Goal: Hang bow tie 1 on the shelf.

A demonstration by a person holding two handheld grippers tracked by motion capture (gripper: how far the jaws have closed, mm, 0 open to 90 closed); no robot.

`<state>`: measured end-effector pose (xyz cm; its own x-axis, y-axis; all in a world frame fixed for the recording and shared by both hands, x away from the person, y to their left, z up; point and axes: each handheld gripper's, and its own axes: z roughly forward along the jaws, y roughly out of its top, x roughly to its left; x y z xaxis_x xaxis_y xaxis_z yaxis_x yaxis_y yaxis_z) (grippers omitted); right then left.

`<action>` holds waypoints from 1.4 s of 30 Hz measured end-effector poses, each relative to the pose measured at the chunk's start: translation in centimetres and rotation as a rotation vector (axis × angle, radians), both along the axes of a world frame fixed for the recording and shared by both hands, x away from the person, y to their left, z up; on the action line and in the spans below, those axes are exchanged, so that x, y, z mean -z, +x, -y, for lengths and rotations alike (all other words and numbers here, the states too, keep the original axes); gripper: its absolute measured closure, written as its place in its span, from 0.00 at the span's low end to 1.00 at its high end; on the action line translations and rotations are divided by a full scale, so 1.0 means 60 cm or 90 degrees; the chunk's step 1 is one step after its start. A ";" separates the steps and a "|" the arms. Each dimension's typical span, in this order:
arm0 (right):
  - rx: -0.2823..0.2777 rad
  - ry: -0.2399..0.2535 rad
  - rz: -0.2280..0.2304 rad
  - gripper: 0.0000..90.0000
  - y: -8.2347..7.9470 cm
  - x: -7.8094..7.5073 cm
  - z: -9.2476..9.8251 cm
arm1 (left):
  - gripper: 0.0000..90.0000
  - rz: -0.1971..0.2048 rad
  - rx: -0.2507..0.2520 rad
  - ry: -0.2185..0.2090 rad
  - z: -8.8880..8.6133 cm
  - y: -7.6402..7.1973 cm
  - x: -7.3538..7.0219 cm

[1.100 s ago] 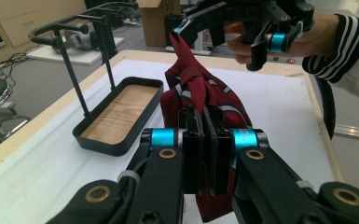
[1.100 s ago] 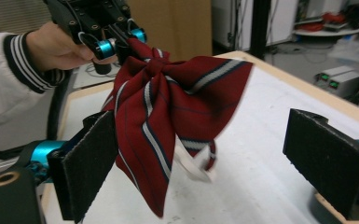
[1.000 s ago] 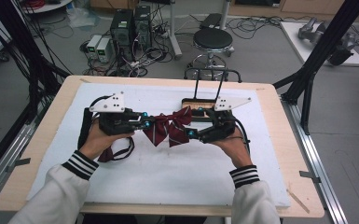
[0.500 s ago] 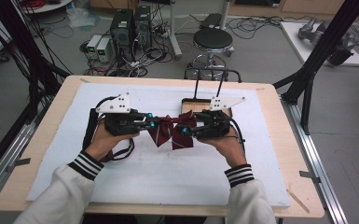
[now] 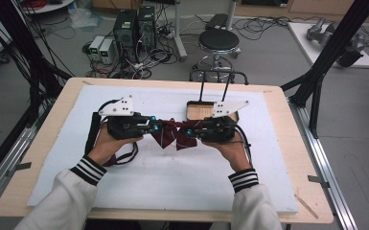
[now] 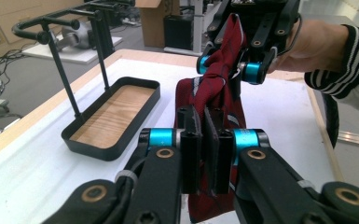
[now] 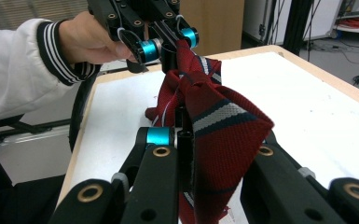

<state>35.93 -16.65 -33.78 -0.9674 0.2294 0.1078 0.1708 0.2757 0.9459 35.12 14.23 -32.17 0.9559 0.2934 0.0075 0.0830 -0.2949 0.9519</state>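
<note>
High view: two black hand-held grippers meet over the white foam mat (image 5: 172, 177), with one dark red woven necktie (image 5: 172, 134) strung between them. The left gripper (image 5: 157, 127) is clamped on one end of the necktie, and the right gripper (image 5: 191, 131) has just closed its jaws onto the other end, so the cloth hangs in a short bunch in the gap between the two tools, above the mat.

From the left gripper view, the necktie (image 6: 214, 98) runs straight out from the near jaws up to the right gripper (image 6: 231, 70) ahead. It is deep red with one broad grey stripe edged in navy, seen folded over the near jaws in the right gripper view (image 7: 224, 126); thin pale lines cross the rest.

One black metal tray with a wooden floor and a tall wire handle (image 5: 191, 106) sits just behind the right gripper, apart from the necktie.
</note>
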 end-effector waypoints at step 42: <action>0.268 0.072 0.081 0.92 -0.005 -0.064 0.187 | 0.16 0.063 -0.311 -0.103 -0.218 -0.094 0.147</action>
<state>35.61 -27.86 -29.94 -0.7998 0.5989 0.0409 0.1262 0.1011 0.9868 29.50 27.29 -41.02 0.7046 0.7096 0.0081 0.0815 -0.0923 0.9924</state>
